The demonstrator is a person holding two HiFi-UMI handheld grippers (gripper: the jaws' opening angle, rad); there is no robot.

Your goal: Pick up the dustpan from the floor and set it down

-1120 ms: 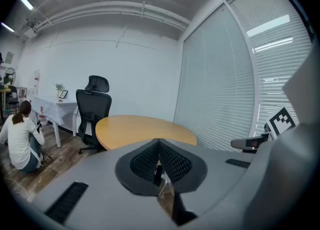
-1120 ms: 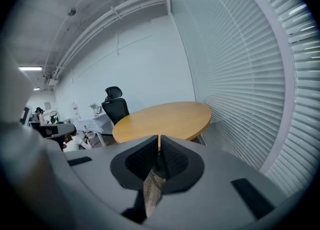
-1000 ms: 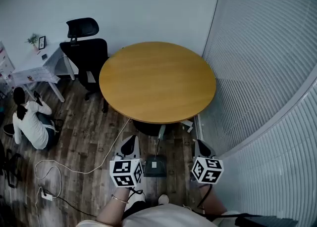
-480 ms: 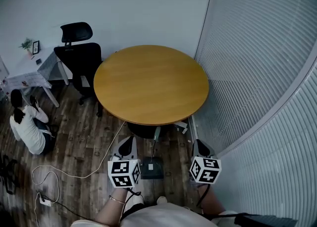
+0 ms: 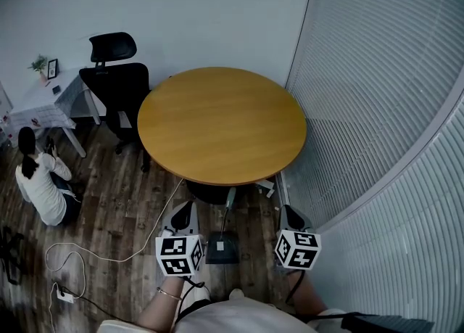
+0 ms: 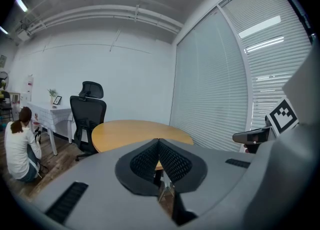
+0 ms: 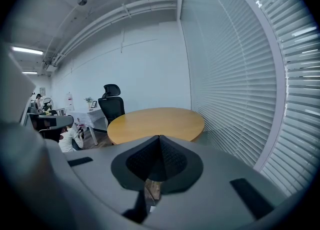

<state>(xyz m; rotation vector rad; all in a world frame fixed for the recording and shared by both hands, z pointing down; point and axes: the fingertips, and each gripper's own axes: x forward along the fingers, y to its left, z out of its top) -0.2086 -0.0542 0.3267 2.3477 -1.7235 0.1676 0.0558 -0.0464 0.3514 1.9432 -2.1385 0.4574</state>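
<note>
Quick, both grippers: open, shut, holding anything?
Left gripper: shut, holding nothing.
Right gripper: shut, holding nothing.

Head view: top end of the dustpan (image 5: 222, 249) handle merges w/ the dark base under the round table (image 5: 222, 122), and that base is mostly hidden by the tabletop. Wearer's arms & torso are cut off at the bottom edge; black thing (image 5: 7, 255) at the left edge is cut off too, can't ID.

Items on the white desk (image 5: 45, 110) are too small to tell, same for what the kneeling person (image 5: 40, 183) holds.

Left gripper (image 6: 159, 143) & right gripper (image 7: 159, 139) bodies block nearly all the floor in their own views; only a blurry sliver shows below the pads.
</note>
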